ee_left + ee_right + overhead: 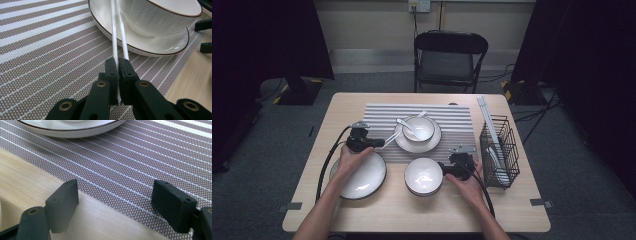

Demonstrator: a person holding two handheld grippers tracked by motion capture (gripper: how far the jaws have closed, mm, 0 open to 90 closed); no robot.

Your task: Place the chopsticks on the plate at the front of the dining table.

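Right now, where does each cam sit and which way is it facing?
High view: above the person's side, looking forward and down on the table; forearms, both hands show.
Left gripper view: on the left gripper, along jaws shut on white chopsticks toward the plate.
Right gripper view: on the right gripper, open jaws over the table edge.
Shared: the striped placemat, that plate.

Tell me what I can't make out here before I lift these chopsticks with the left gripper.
- Far ends of the chopsticks: cut off by the top edge in the left gripper view; too small in the high view.
- Their near ends: hidden between the shut left gripper.
- Contents of the wire rack: too small in the high view.
- Bowl interior: hidden by its own wall in the left gripper view.
- Plate: cut off by the top edge in the right gripper view.
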